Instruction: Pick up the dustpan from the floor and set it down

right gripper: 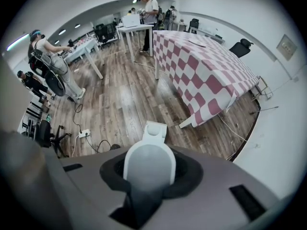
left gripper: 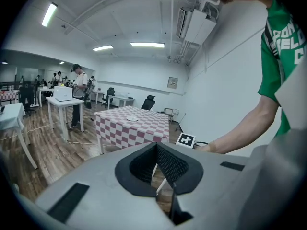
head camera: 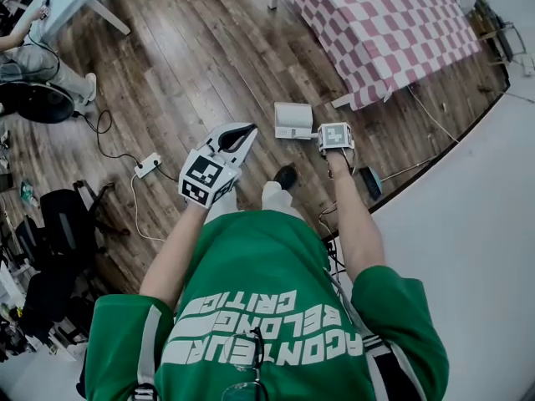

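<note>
The white dustpan point(head camera: 292, 120) is over the wooden floor just ahead of my feet, its tall handle point(right gripper: 149, 169) running up between my right gripper's jaws. My right gripper point(head camera: 334, 138) points down and is shut on that handle. In the right gripper view the pan point(right gripper: 154, 131) shows beyond the handle's rounded top. Whether the pan touches the floor I cannot tell. My left gripper point(head camera: 236, 134) hovers to the left of the dustpan, apart from it. Its pads point(left gripper: 170, 164) meet at the tips with nothing between them.
A table with a pink-and-white checked cloth point(head camera: 393, 32) stands just beyond the dustpan. A dark brush head on a stick point(head camera: 371, 182) lies at my right by the floor's curved edge. A power strip point(head camera: 148, 165) with cables and a black chair point(head camera: 67, 215) are at the left.
</note>
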The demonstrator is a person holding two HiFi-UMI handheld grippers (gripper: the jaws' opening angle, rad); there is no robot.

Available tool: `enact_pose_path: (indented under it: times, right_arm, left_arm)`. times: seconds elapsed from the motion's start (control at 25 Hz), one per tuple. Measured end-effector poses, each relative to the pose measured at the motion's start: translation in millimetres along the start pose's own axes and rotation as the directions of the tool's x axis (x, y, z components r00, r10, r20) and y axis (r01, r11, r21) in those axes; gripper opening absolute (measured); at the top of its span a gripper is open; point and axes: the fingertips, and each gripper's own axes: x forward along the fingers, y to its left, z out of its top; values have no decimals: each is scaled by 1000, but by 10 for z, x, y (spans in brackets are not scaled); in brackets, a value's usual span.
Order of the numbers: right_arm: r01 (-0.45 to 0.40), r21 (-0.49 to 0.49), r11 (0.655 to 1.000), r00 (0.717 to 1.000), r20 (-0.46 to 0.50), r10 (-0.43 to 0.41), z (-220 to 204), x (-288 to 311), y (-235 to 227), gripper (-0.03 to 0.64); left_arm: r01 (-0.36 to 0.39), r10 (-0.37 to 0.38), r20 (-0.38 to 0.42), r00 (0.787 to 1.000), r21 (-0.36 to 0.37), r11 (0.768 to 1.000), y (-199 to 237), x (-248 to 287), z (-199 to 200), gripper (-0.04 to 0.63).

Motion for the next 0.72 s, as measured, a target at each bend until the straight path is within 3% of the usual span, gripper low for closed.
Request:
enact_pose_path:
  times: [0.32,0.44,0.72]
  right_arm:
    - [-31,-38,999,980,196,38,580,-669,121,110]
    - [1,-63,998,965,263,15,790,-1000,124,110]
    - [9,-129,992,887,458,52,1353,-1793,240,110]
  left_arm:
    - [-30,31,71,997,-18,999,279,-101,253,2]
    - [-34,36,97,995,-23,999,399,-156,349,2]
    - [-65,66,139,988,-13,998,674,-258,546,2]
